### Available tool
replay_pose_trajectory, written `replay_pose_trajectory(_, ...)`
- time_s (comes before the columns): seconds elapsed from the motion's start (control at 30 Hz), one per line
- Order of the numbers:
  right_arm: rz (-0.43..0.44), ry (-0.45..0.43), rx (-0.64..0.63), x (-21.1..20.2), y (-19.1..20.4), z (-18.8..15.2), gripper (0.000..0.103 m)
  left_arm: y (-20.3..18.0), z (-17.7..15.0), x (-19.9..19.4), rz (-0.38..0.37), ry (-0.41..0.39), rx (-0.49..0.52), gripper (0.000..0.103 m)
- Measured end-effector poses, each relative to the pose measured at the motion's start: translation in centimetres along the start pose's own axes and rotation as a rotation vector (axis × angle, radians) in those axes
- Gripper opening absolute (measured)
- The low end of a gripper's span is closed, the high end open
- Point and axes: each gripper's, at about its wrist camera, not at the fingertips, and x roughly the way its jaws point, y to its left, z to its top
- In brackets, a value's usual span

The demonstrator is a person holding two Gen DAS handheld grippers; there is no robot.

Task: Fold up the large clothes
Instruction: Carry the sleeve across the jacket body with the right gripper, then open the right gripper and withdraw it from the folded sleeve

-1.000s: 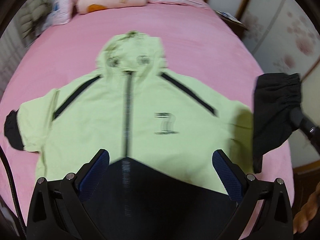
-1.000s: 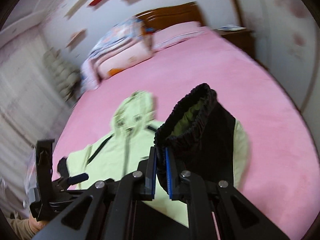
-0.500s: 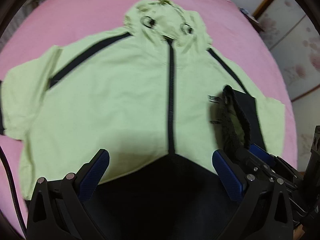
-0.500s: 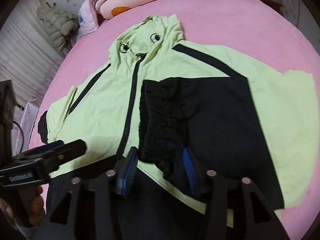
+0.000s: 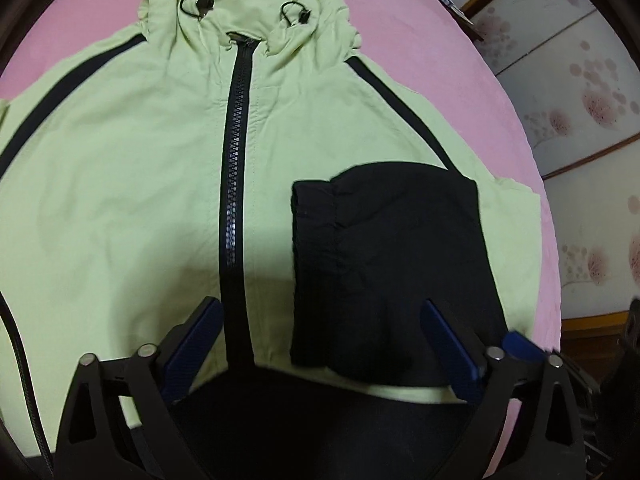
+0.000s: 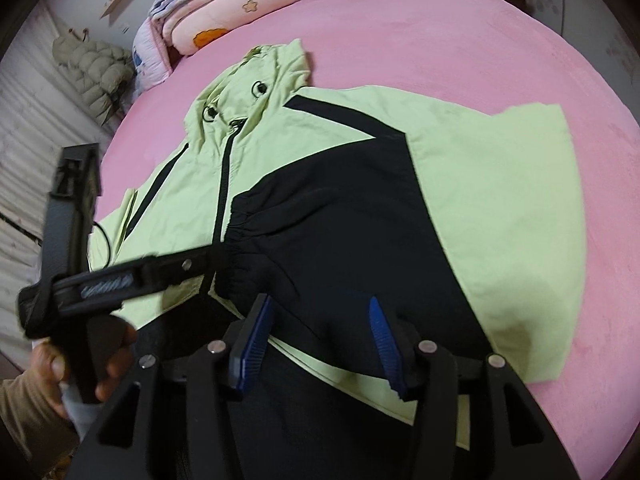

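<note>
Your right gripper point(image 6: 320, 340) fingers stand apart above the folded black sleeve point(image 6: 340, 232); your left gripper point(image 5: 320, 344) fingers, spread wide, are closing over the jacket point(image 5: 120, 184), pinching nothing.

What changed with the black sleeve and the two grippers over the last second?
The right gripper carried the black sleeve inward, laid it across the jacket front and let go. The left gripper, nothing gripped, came down close and its jaws are closing. The jacket body stayed flat on the pink bed.

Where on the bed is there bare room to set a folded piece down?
Bare pink bedspread lies open between the jacket's hood and the pillows, and right of the jacket. The bed's near left side is crowded by the left gripper.
</note>
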Motion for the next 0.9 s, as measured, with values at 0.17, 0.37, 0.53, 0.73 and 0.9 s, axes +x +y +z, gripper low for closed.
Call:
replay_pose_trajectory(0.17, 0.003, -0.002, 0.003, -0.4, -1.0, -0.7, 0.051, 1.4, 1.0, 2.1, -0.064, 0.031, -0.034, 0.076)
replay_pose_trajectory(0.37, 0.003, 0.010, 0.038, -0.5, -2.8, -1.5, 0.051, 1.1, 1.4, 2.2, -0.166, 0.041, -0.017, 0.056)
replay_pose_trajectory(0.53, 0.002, 0.014, 0.075, -0.8, -4.2, -2.1, 0.051, 0.1, 1.2, 3.5, -0.133, 0.055, 0.021, 0.057)
replay_pose_trajectory(0.73, -0.001, 0.021, 0.099, -1.2, -5.5, -2.9, 0.050, 0.0, 1.3, 4.4, -0.144, 0.053, -0.034, 0.062)
replay_pose_trajectory(0.9, -0.027, 0.025, 0.107, -2.0, -6.4, -3.6, 0.051, -3.0, 1.6, 5.1, -0.028, 0.104, 0.039, 0.024)
